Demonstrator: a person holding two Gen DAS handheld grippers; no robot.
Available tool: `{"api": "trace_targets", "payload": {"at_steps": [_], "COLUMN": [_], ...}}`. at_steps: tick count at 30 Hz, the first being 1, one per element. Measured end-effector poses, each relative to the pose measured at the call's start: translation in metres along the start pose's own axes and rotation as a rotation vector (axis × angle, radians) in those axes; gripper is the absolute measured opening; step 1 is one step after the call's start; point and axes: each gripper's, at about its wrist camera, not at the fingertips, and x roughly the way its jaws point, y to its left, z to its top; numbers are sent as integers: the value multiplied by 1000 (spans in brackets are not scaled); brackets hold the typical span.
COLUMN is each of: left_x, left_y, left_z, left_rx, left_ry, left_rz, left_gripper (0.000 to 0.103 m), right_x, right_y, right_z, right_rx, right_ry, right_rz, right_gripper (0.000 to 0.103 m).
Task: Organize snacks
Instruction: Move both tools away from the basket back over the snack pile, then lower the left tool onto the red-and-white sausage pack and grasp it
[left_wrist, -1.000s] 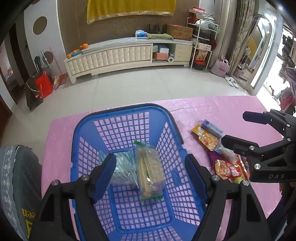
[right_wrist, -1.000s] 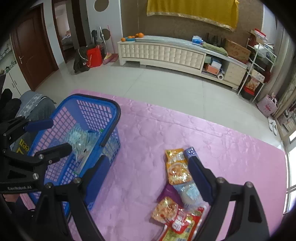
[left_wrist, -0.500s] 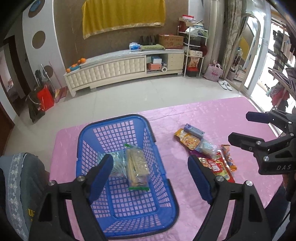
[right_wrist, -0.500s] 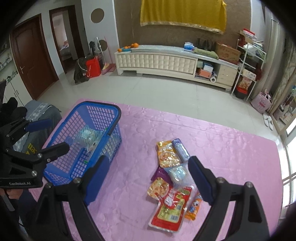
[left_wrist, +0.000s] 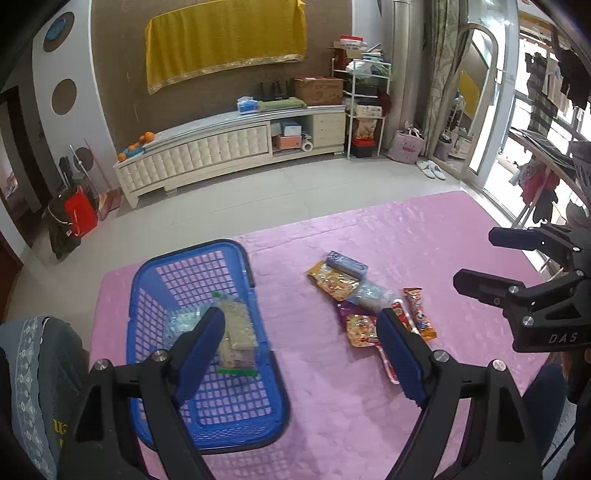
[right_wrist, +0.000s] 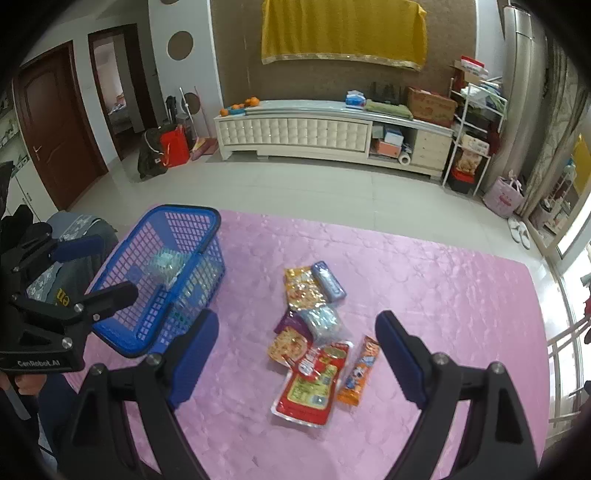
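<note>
A blue plastic basket (left_wrist: 192, 253) stands on the left of the pink-covered table (right_wrist: 443, 295). Inside lie a clear cracker packet (left_wrist: 238, 326) and a clear bluish packet (left_wrist: 181, 321). Right of it is a loose pile of snacks: a red packet (right_wrist: 310, 384), an orange bar (right_wrist: 360, 369), a blue bar (right_wrist: 328, 280), a yellow packet (right_wrist: 304, 290) and others. My left gripper (left_wrist: 299, 317) hovers open and empty above the basket's right side. My right gripper (right_wrist: 297, 319) hangs open and empty over the pile, well above it.
A grey patterned cushion (left_wrist: 37, 369) lies past the table's left edge. Beyond the far edge are tiled floor and a long white cabinet (right_wrist: 295, 129). Bare pink cloth (left_wrist: 424, 236) stretches right of and behind the pile.
Both grippers have drawn back and risen, so the basket and pile look smaller. The left one shifted from over the basket's middle toward its right side, jaws slightly wider.
</note>
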Motion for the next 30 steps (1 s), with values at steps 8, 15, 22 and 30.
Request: {"api": "trace_targets", "payload": {"at_steps": [8,15,22,30], "left_x": [24,60,106,160], "left_y": [-29,-52,-76,-85], "left_z": [-8,-22,-37,-57], "left_rx": [-1,-14,-35,-141], "left_ry": [38,119,241,432], "left_rz": [-28,-82,-144,-220], "left_gripper": [82,82,82,82], "right_x": [11,32,55,69], "right_y": [-28,-62,-93,-116], "right_z": [-21,-50,-79,-107], "right_rx": [26,82,150,212], "right_ry": [31,74,132,179], "right_rz": [18,15,18,27], "right_gripper": [90,90,90,90]}}
